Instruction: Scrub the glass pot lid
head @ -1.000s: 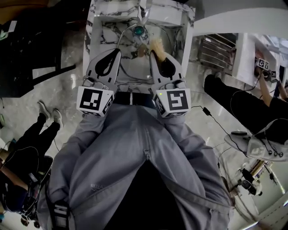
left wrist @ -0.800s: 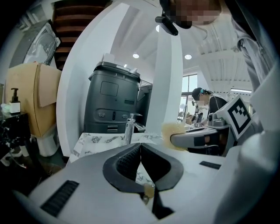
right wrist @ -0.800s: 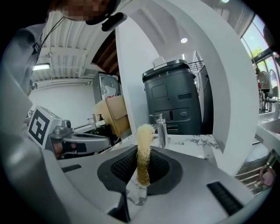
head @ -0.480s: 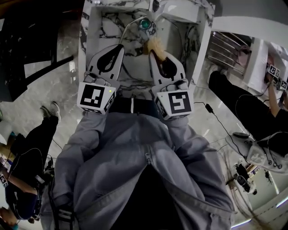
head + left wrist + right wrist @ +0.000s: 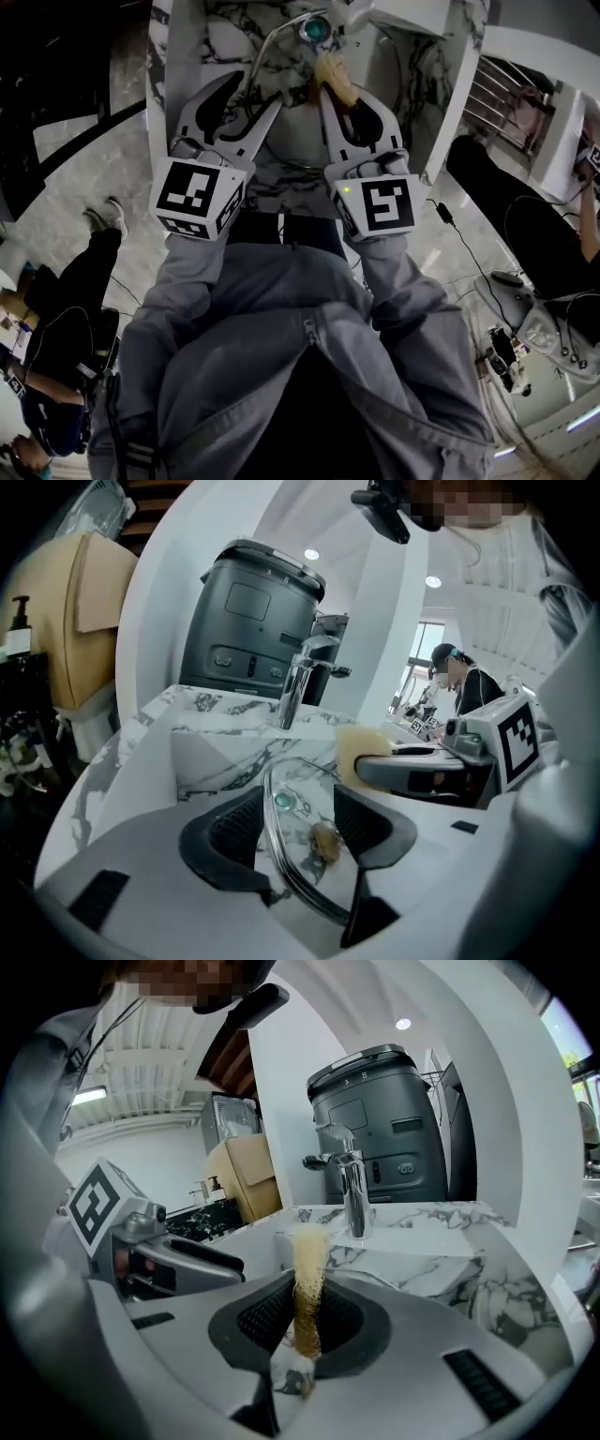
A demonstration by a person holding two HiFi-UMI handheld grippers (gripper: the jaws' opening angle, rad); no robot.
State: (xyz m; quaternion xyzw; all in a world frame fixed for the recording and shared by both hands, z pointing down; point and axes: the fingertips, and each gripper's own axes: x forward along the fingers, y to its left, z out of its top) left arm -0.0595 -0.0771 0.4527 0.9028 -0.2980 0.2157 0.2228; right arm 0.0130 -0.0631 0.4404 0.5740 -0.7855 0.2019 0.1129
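Note:
The glass pot lid (image 5: 268,41) with its teal knob (image 5: 314,29) lies over the marble sink. In the left gripper view the lid's metal rim (image 5: 277,869) runs between my left gripper's jaws, and a brown smear (image 5: 325,841) shows on the glass. My left gripper (image 5: 253,92) (image 5: 298,808) has just been opening its jaws. The pads stand clear of the rim. My right gripper (image 5: 340,94) (image 5: 305,1312) is shut on a yellowish scrub pad (image 5: 332,73) (image 5: 307,1260) (image 5: 361,752), held just right of the lid.
The sink has white marble walls (image 5: 184,56) and a chrome faucet (image 5: 296,691) (image 5: 352,1194) at its back. A dark grey machine (image 5: 253,630) (image 5: 384,1129) stands behind it. People stand at both sides of the floor (image 5: 66,281).
Both grippers have come down toward the sink. The left jaws, shut on the lid's rim before, now stand apart around it. The right gripper keeps its hold on the scrub pad.

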